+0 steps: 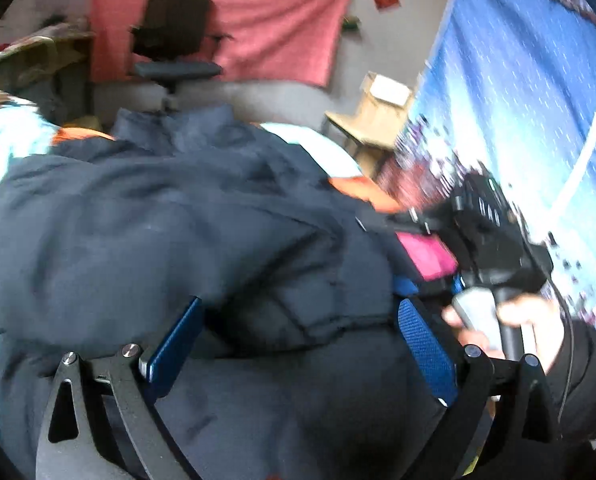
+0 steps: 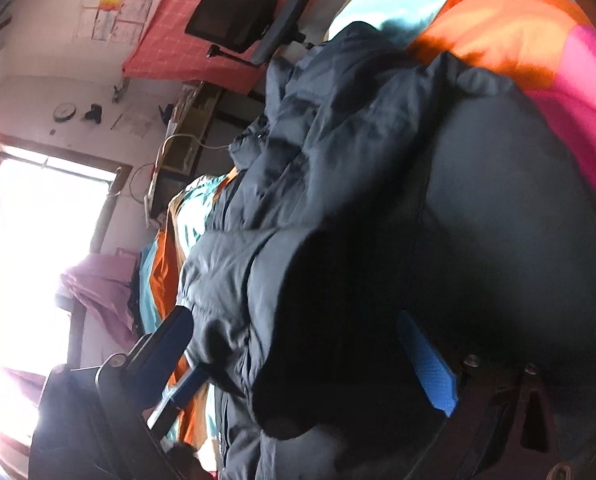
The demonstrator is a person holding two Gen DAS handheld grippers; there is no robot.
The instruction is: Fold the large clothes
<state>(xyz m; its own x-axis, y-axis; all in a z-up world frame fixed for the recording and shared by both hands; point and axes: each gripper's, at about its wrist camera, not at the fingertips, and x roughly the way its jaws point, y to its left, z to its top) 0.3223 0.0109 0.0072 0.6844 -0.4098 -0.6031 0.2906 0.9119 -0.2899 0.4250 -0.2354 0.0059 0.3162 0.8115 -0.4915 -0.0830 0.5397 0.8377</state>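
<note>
Red cloth [image 1: 226, 20] hangs on the far wall behind an office chair [image 1: 174, 40], and nearer lies a bed [image 2: 517, 28] with an orange, teal and pink cover. On it sprawls the jacket [image 1: 158, 216], a dark navy puffer bunched in soft ridges. The left gripper [image 1: 298, 344] has its jaws wide, with a thick roll of jacket fabric bulging between the blue pads; whether they are pressing on it cannot be told. The right gripper [image 2: 298, 356] likewise stands wide, its pads either side of a dark fold at the jacket's near edge, and seen from the left wrist view it sits just beside the left one, gripped by a hand [image 1: 509, 320]. The step in hand looks like gathering the near edge to fold it over. To do it well, each gripper should probably close on one padded layer, not a whole bunch, and both should lift evenly so the quilting does not slide. The jacket's long axis seems to run away from the grippers toward the chair, with what looks like the collar [image 1: 178, 124] at the far end.
</note>
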